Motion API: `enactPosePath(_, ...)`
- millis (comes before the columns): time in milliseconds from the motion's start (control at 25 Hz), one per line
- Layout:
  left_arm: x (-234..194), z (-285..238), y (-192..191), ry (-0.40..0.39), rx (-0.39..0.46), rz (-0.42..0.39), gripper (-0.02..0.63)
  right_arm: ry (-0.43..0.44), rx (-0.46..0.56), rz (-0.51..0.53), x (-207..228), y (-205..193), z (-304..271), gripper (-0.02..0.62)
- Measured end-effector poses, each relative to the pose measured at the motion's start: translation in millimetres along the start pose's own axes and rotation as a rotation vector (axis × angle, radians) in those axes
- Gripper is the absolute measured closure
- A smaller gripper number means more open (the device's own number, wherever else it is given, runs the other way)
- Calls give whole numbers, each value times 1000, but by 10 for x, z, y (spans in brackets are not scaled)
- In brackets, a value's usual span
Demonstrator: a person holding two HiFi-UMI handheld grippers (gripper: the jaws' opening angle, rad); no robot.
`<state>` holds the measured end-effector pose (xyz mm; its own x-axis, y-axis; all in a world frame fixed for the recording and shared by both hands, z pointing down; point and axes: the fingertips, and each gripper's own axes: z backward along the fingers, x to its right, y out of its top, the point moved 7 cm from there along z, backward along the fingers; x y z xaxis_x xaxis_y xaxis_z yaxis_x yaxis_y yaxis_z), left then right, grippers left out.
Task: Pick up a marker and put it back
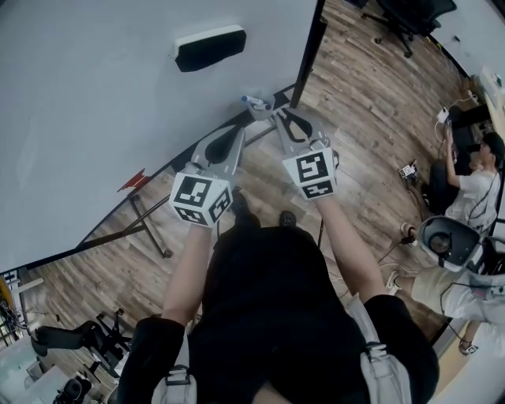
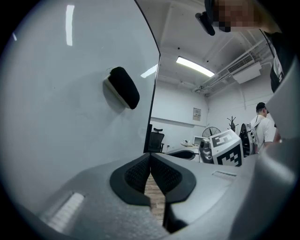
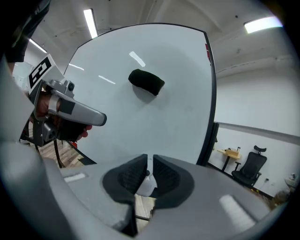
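A white marker with a blue cap [image 1: 251, 101] lies at the lower edge of the whiteboard [image 1: 95, 118], near its right corner. My right gripper [image 1: 267, 110] reaches to it, and in the right gripper view the jaws [image 3: 150, 161] stand nearly together with the marker's white body [image 3: 146, 183] pinched between the pads. My left gripper [image 1: 235, 132] hangs just left of the right one, a little short of the board. In the left gripper view its pads [image 2: 150, 159] meet with nothing between them.
A black eraser [image 1: 209, 47] sticks to the board above the grippers. The board's stand legs [image 1: 150, 225] spread over the wooden floor. People sit at the right [image 1: 473, 181] and an office chair [image 1: 406, 16] stands farther back.
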<state>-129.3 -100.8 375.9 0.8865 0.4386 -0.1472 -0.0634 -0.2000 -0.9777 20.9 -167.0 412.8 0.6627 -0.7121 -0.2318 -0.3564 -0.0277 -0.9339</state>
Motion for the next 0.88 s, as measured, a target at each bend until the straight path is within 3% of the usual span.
enactPosePath(880, 917, 246, -280, 137, 33, 49, 595, 218, 128, -64, 45, -21, 1041, 592)
